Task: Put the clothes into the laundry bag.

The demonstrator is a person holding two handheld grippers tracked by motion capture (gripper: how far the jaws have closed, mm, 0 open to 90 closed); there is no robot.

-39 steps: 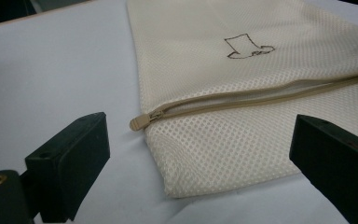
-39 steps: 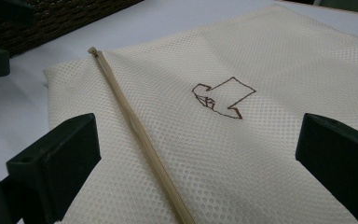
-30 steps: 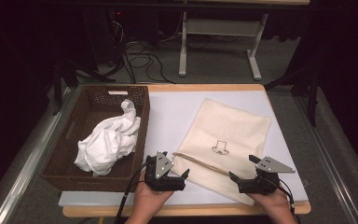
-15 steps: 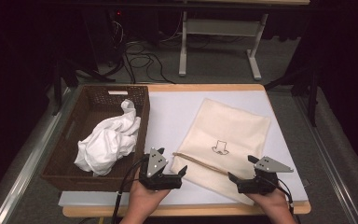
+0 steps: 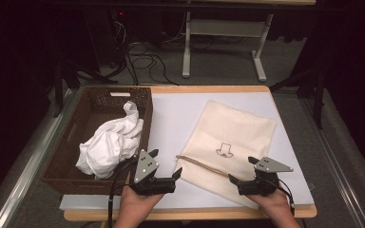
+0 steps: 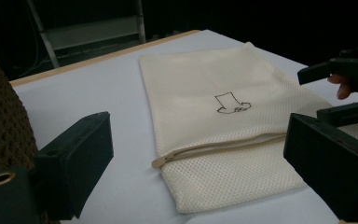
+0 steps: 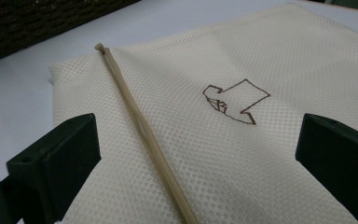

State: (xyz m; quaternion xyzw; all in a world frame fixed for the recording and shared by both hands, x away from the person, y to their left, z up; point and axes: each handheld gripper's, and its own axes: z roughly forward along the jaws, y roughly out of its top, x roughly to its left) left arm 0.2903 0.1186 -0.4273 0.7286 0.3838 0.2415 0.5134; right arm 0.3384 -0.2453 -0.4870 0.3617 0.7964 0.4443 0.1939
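1. On the counter in the high view: cream mesh bag lies flat at right-centre, zipper running across its near end. Wicker basket at left holds a crumpled white cloth. Left gripper hovers just off the bag's near-left corner, jaws apart, holding nothing. Right gripper sits over the bag's near-right edge, jaws apart too. Progress judgement: early; bag looks zipped and flat, cloth in the basket, nothing grasped. Left to do, probably: open the zipper, load the cloth.

2. In the left gripper view: jaws spread wide, empty. Bag ahead with a small embroidered mark; zipper end shows at the near-left corner, closed as far as I can tell. Basket wall at left edge. Right gripper visible at far right over the bag. This view gives the zipper end and the other gripper; cloth is out of frame.

3. In the right gripper view: jaws wide apart, empty, mesh weave close up beneath. Zipper line runs diagonally between the jaws; its end sits near the bag corner. Whether the pull tab is there, cannot tell. Mesh texture is clear here, not from above.
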